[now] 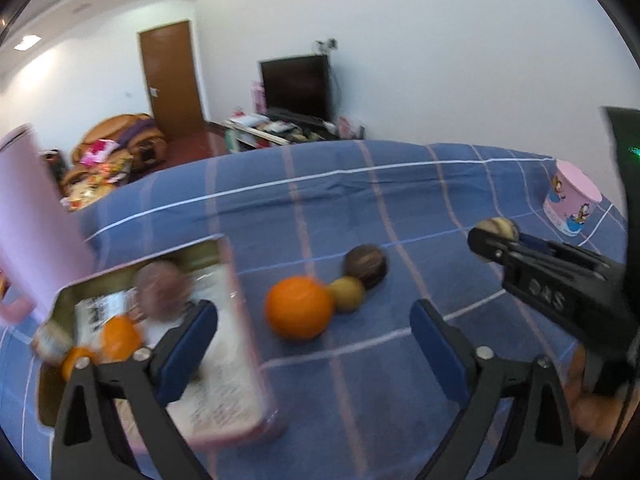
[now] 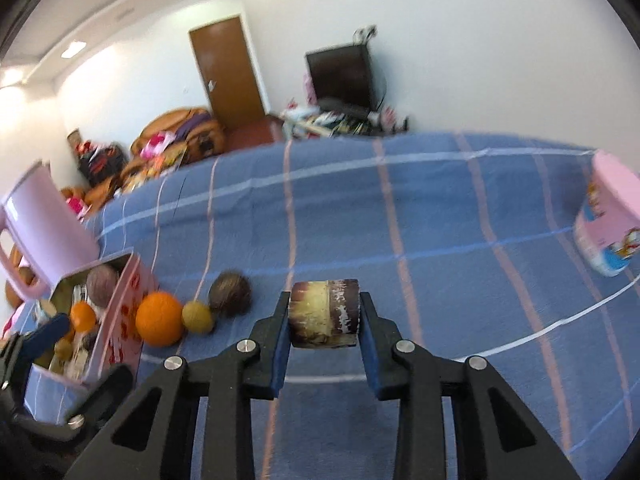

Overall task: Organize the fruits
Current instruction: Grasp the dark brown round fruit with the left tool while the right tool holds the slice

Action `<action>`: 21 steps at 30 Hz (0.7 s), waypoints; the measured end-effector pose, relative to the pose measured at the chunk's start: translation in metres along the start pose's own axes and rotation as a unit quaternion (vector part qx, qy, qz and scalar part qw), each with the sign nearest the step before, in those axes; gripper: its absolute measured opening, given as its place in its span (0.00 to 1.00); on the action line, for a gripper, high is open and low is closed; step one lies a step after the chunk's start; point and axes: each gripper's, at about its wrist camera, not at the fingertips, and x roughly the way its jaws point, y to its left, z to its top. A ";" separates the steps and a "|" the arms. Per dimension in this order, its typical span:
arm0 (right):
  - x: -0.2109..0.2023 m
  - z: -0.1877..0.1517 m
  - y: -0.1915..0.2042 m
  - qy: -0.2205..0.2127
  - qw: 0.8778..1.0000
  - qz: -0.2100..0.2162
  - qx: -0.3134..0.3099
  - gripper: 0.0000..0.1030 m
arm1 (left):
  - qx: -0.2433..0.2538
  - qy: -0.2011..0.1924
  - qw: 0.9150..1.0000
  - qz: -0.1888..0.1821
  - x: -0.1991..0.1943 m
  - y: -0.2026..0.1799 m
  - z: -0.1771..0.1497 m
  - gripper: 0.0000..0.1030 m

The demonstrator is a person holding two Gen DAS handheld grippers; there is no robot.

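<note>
right claw [image 2: 325, 312]: clamped on a stubby brown-and-yellow fruit chunk [image 2: 324, 312], probably bound for the tin
left claw [image 1: 314, 344]: spread wide, empty
pink rectangular tin [image 1: 244, 344]: fruit already gathered inside, on the blue checked bedspread [image 1: 380, 200]
round orange [image 1: 299, 307]: left beside the tin

A box [image 2: 120, 320] sits on the bed [image 2: 440, 220] at the left, with fruits inside. Three fruits [image 2: 198, 317] lie in a row just right of it. A jug [image 2: 44, 232] stands behind the box. A tin [image 2: 608, 232] stands far right.
</note>
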 end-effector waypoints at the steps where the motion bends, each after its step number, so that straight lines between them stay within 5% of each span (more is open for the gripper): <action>1: -0.001 0.004 -0.002 -0.007 1.000 -0.007 0.001 0.32 | 0.004 0.010 1.000 -0.011 0.008 -0.005 0.008 0.89; 9: -0.014 0.016 -0.026 -0.040 0.998 -0.040 0.032 0.32 | 0.025 0.091 0.995 -0.035 0.074 -0.031 0.032 0.62; 16: -0.011 0.016 -0.028 -0.031 0.998 -0.039 0.034 0.32 | 0.056 0.103 0.993 0.000 0.092 -0.044 0.030 0.54; 21: -0.009 0.015 -0.027 -0.030 0.998 -0.039 0.031 0.32 | 0.036 0.116 0.992 -0.036 0.098 -0.043 0.036 0.45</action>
